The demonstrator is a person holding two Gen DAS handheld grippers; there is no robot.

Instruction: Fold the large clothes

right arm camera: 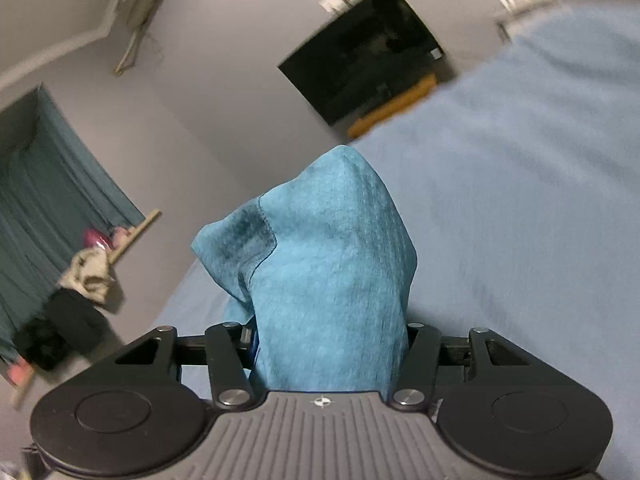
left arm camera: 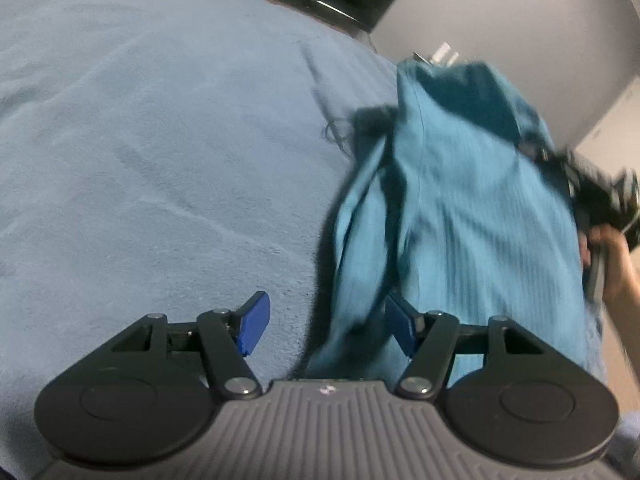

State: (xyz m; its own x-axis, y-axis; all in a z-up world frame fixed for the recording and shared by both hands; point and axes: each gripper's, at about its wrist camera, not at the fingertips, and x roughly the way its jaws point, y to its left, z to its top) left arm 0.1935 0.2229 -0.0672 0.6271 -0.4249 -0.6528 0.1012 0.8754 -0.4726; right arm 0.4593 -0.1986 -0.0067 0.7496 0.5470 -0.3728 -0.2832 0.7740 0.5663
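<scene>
Teal garment (right arm camera: 328, 264) bunched between right gripper's (right arm camera: 330, 344) fingers.

We see the left gripper (left arm camera: 327, 324) with jaws spread wide, blue pads (left arm camera: 253, 325) apart and gripping nothing. The right gripper (right arm camera: 329, 340) is clamped on a bunched fold. In the left wrist view, the right hand (left arm camera: 614, 258) sits at 3 o'clock, blurred.

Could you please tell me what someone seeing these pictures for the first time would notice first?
The teal garment stands out, bunched between the fingers of the right hand-held gripper and hanging over the pale blue blanket. The left hand-held gripper is open beside the cloth's lower edge. A dark television hangs on the grey wall.
</scene>
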